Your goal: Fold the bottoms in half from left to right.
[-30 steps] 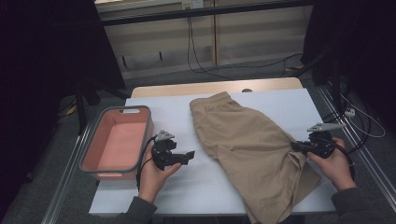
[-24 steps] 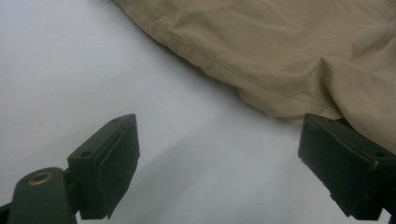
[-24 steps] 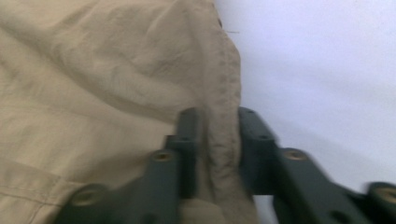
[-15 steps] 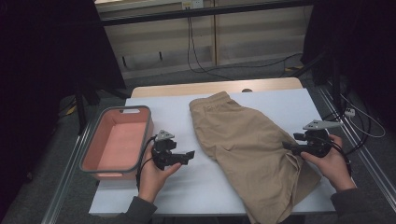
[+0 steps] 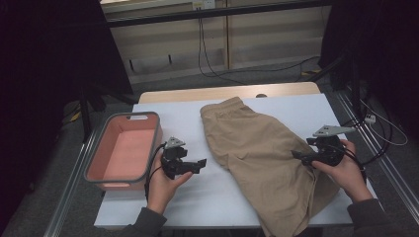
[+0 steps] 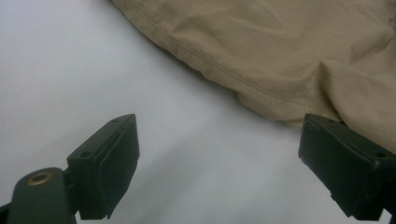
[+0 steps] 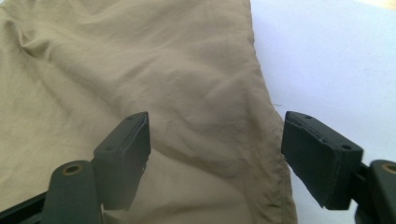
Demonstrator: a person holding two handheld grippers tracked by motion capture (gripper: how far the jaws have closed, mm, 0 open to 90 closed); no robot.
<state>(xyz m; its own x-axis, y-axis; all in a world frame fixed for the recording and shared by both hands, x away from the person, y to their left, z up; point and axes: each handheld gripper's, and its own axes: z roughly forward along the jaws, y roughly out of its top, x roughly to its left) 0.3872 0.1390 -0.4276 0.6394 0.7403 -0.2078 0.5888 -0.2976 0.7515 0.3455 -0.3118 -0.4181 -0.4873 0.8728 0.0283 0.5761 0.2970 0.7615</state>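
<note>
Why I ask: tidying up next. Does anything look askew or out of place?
The shorts lie slanted across the table, wrinkled, with one leg hanging over its near edge. The bin sits straight. Nothing is spilled or damaged.

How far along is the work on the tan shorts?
Done: the shorts lie spread on the table, one leg over the near edge. In hand: nothing; the right tongs have just opened above them, the left tongs are open beside. Left: the bin holds nothing.
</note>
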